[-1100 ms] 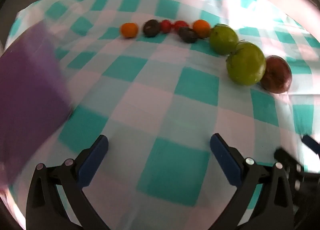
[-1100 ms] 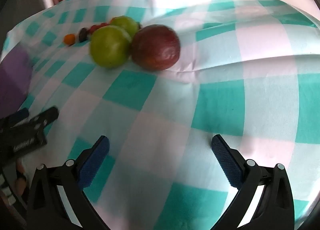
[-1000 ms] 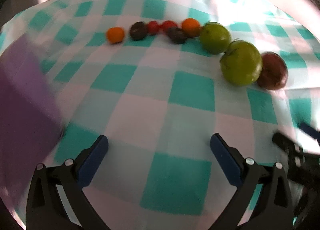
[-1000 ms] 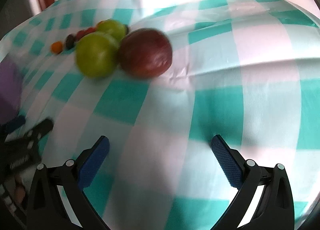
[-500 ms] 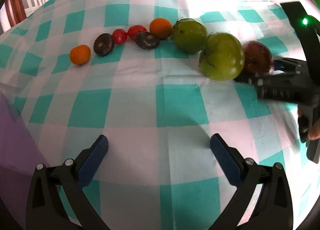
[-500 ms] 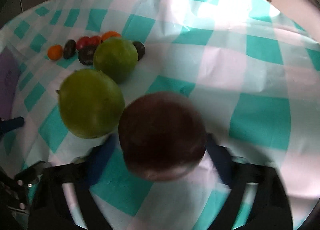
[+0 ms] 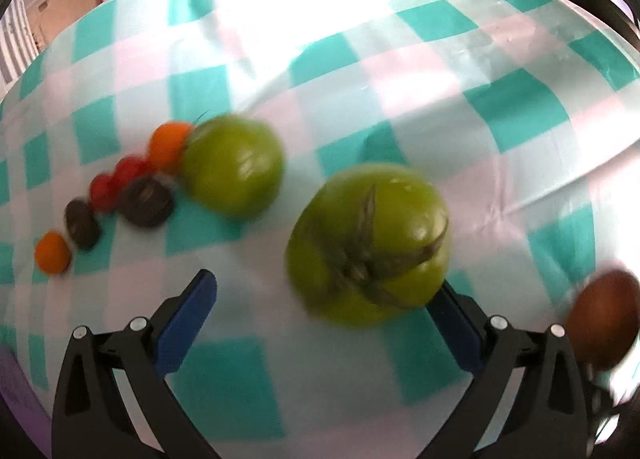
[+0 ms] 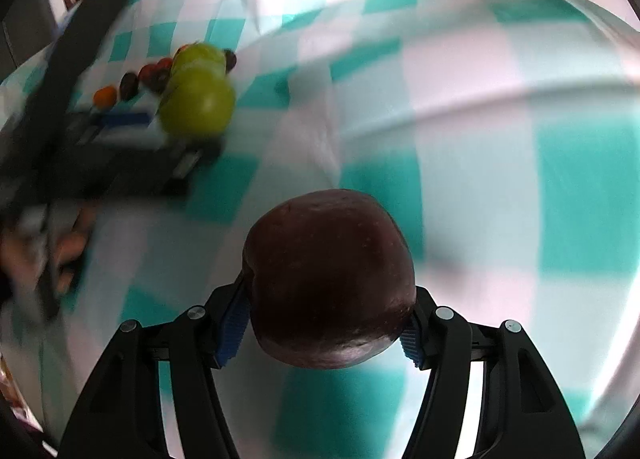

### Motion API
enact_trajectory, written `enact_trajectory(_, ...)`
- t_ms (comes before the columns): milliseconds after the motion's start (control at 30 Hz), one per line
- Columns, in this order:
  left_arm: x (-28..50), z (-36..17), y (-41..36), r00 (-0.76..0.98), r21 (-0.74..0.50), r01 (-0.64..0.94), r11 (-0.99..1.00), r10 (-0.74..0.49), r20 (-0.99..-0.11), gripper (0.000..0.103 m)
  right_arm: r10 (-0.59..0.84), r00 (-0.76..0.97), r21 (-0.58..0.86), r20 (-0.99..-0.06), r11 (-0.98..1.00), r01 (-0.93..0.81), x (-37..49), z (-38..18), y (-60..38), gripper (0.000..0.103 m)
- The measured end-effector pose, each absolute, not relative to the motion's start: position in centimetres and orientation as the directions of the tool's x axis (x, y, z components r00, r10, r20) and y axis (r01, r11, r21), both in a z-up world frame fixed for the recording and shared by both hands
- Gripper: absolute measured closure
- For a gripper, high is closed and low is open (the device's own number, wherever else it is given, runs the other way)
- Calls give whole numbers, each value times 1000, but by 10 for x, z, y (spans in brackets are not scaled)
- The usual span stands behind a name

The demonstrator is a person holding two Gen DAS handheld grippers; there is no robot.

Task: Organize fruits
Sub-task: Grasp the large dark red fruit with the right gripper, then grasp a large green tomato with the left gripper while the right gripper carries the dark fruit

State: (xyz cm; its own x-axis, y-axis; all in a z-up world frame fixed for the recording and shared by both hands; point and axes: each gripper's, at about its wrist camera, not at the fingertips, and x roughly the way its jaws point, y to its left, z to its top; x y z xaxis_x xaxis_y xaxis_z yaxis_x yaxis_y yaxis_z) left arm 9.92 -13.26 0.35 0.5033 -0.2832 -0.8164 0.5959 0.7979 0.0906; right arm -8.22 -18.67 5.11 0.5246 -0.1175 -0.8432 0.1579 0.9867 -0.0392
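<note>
The right gripper (image 8: 327, 329) is clenched on a dark maroon, smooth-skinned round fruit (image 8: 329, 283), its blue ribbed pads (image 8: 231, 329) pressing on the fruit's left and right flanks. The fruit is close to spherical, with no clear long axis; a shallow notch on its left edge sits just above the left pad, and whether a stem faces any way cannot be told. It hangs between the fingers above the teal-and-white checked tablecloth (image 8: 500, 139). In the left wrist view the same fruit (image 7: 604, 325) shows at the far right, beyond the right finger.

The left gripper (image 7: 326, 313) is spread wide, grasping nothing. A large green tomato with a dried brown calyx (image 7: 370, 243) lies ahead of it on the cloth, nearer the right fingertip, which it partly hides; contact there cannot be judged. Its calyx points up toward the camera and slightly toward the gripper, and its body is a little wider than tall.

Farther ahead and to the left sits a second, rounder green tomato (image 7: 234, 165), blurred. Trailing left from it is a row of small fruits: an orange one (image 7: 168, 145), two red ones (image 7: 116, 179), two dark wrinkled ones (image 7: 144, 201), and another small orange one (image 7: 52, 253) at the end.

No writing or label is readable anywhere.
</note>
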Motion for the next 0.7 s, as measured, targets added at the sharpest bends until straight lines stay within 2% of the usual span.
enact_trajectory(33,101,2,-140,498,91,594,799,-277,-822,2,-115,523,-33,-845,986,162,-91,51,-189,42)
enact_trajectory(133,107,3,-146,468,18,581,814,-316,-826,15,-103,522,-21,-846,987,161,-113,50,-193,42)
enact_trajectory(167,112,4,-153,474,22,577,817,-313,-823,32,-102,522,-19,-847,987,161,-119,50,-194,42)
enact_trajectory(200,108,8,-154,471,0,579,816,-334,-816,43,-104,517,-25,-849,987,157,-123,50,-191,42)
enact_trajectory(233,105,10,-155,470,-9,566,824,-332,-818,46,-101,515,-29,-851,989,146,-122,49,-189,42)
enact_trajectory(433,107,13,-142,477,-157,411,898,-359,-802,46,-58,475,-1,-878,993,120,-140,55,-185,42)
enact_trajectory(500,105,14,-152,492,-197,370,908,-372,-787,26,-47,482,7,-875,994,110,-144,54,-185,41)
enact_trajectory(533,106,15,-155,499,-206,353,912,-370,-784,11,-35,485,21,-874,994,109,-145,56,-189,41)
enact_trajectory(633,106,12,-149,528,-166,319,933,-321,-786,8,-24,497,38,-867,993,114,-146,56,-191,41)
enact_trajectory(700,112,13,-148,529,-137,350,927,-316,-788,14,-10,499,47,-866,994,102,-149,57,-195,41)
